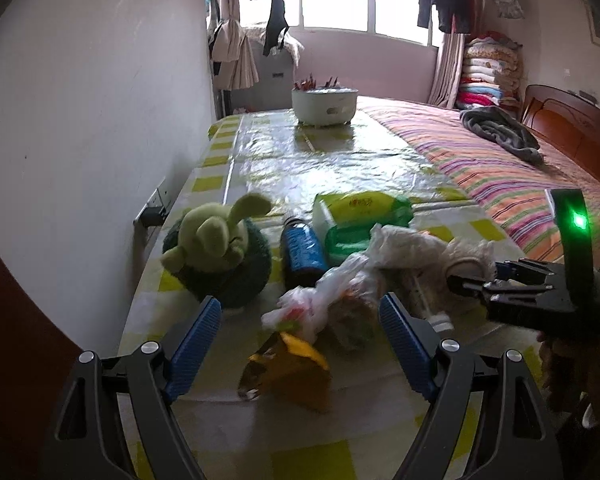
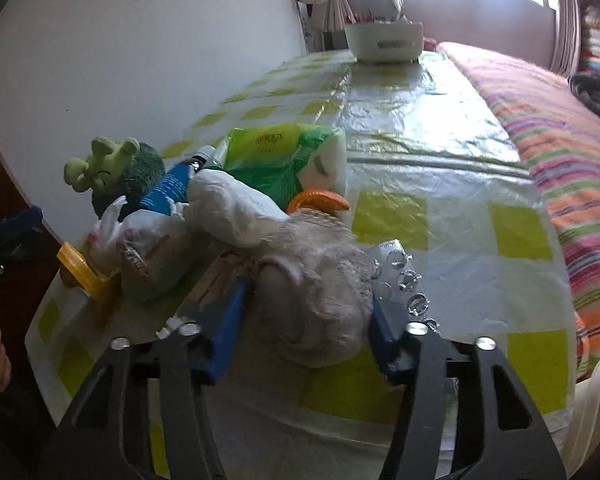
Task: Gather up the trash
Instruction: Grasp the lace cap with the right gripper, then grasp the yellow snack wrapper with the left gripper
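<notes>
A pile of trash lies on the checked table (image 1: 340, 160): a crumpled clear plastic bag (image 1: 332, 292), a yellow wrapper (image 1: 288, 372), white crumpled plastic (image 2: 232, 208) and a fluffy grey-white rag (image 2: 320, 296). My left gripper (image 1: 300, 320) is open, its blue pads either side of the bag and wrapper. My right gripper (image 2: 306, 304) has its jaws around the fluffy rag (image 1: 468, 260), pressing on it. The right gripper also shows in the left wrist view (image 1: 466, 280). A silver blister pack (image 2: 404, 280) lies beside the right finger.
A green plush toy (image 1: 216, 252), a blue bottle (image 1: 300, 252) and a green tissue pack (image 1: 360, 212) sit behind the pile. A white basket (image 1: 324, 104) stands at the table's far end. A striped bed (image 1: 520, 176) runs along the right; a wall is on the left.
</notes>
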The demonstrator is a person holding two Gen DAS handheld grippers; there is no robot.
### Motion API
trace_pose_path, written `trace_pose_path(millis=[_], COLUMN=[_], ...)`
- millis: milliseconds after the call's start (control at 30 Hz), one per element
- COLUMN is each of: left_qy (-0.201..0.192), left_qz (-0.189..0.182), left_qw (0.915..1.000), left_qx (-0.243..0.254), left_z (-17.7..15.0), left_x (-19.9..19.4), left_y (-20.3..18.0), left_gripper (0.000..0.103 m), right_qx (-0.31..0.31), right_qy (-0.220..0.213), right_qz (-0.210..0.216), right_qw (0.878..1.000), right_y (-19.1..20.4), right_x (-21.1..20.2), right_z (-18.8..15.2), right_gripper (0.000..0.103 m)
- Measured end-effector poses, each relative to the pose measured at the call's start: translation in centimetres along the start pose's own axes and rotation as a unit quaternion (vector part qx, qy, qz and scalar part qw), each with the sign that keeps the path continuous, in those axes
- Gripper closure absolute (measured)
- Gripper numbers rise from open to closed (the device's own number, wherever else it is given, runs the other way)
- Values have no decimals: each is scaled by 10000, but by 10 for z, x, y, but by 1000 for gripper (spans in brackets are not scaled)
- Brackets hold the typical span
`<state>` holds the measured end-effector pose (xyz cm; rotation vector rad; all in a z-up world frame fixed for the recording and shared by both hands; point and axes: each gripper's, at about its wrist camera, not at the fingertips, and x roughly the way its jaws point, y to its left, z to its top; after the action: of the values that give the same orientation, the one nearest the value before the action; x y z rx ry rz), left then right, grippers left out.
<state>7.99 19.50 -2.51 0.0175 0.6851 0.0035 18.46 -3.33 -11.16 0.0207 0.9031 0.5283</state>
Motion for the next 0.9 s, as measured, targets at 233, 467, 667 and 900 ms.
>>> trace_pose_path(millis=[233, 467, 667, 900], left_qy=[355, 665, 990, 1172], left_qz=[-147, -282, -174, -69], left_qw=[9990, 9974, 9947, 9931], left_qx=[-212, 23, 218, 13], left_z=[-6, -11, -19, -25], left_x=[12, 25, 41, 51], left_y=[12, -2, -9, 0], left_gripper=[24, 24, 24, 24], right_qx=[138, 173, 266, 298], right_qy=[-239, -769, -851, -939], right_qz=[242, 343, 411, 460], right_qw=[9993, 9963, 9952, 9941], right_y=[1, 4, -1, -4], right_x=[-20, -53, -60, -66], right_z=[-6, -13, -16, -17], right_gripper=[62, 62, 62, 62])
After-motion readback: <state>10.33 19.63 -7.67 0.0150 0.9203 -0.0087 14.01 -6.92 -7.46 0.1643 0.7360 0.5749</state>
